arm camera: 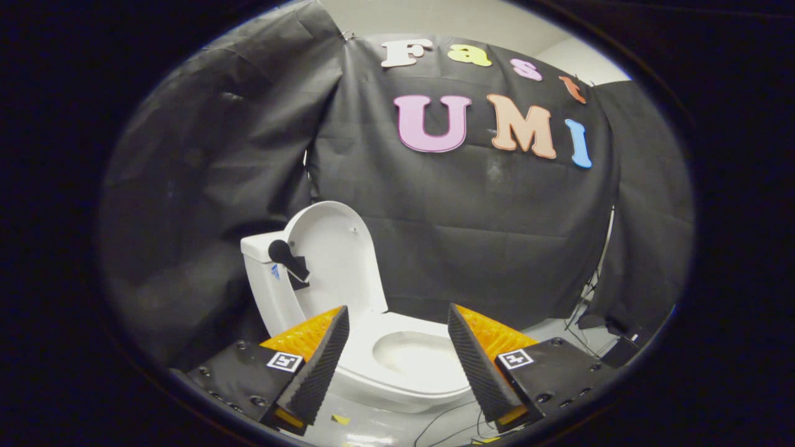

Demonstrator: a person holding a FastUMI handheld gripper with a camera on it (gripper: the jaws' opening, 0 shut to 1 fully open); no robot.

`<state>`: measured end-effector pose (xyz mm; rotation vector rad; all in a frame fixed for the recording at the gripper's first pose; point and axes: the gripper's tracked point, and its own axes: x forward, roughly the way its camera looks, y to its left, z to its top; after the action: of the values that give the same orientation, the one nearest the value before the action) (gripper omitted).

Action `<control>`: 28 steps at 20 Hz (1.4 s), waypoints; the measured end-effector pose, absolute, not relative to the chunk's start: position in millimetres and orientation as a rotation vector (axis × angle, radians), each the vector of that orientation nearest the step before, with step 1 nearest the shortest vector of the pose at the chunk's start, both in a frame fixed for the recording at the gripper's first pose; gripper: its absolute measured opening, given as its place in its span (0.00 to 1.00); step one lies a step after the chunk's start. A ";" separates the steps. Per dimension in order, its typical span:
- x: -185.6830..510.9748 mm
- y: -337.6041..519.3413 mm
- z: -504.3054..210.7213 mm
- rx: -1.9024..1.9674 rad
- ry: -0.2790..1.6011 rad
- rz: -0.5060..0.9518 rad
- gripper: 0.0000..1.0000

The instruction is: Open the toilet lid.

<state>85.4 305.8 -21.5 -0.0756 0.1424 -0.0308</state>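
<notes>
Gripper [397, 329] fingers spread wide apart, nothing held between them, nothing touching either inner face. Each finger carries a ribbed inner pad and a small square black-and-white marker on its base block.

White ceramic toilet [428, 388] sits just ahead of the fingers and below them; its oval bowl opening shows in the gap between the two fingertips, a little nearer the right finger. The seat ring lies flat on the bowl.

White, rounded plastic toilet lid [338, 248] stands raised, close to upright, leaning back against the white tank [261, 248]. It lies beyond the left fingertip and above it, well clear of both fingers. The underside of the lid faces the gripper. The lid's lower edge meets the bowl at the hinge, partly hidden behind the left fingertip.

A black knob-and-bracket fitting [287, 259] sits at the lid's left edge, over the tank's front corner; what it is fixed to cannot be told.

Black cloth booth wall [472, 248] hangs behind and to both sides of the toilet. Thin dark cables [456, 419] trail on the pale floor [553, 326] beside the bowl's right side and beneath the right finger. A small black box [621, 351] rests on the floor beyond the right finger's base, by the cloth's lower edge.
</notes>
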 end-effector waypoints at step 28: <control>75.4 215.1 -35.7 -0.035 0.082 -0.188 0.98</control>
<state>75.4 215.1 -35.7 -0.0349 0.0820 -0.1880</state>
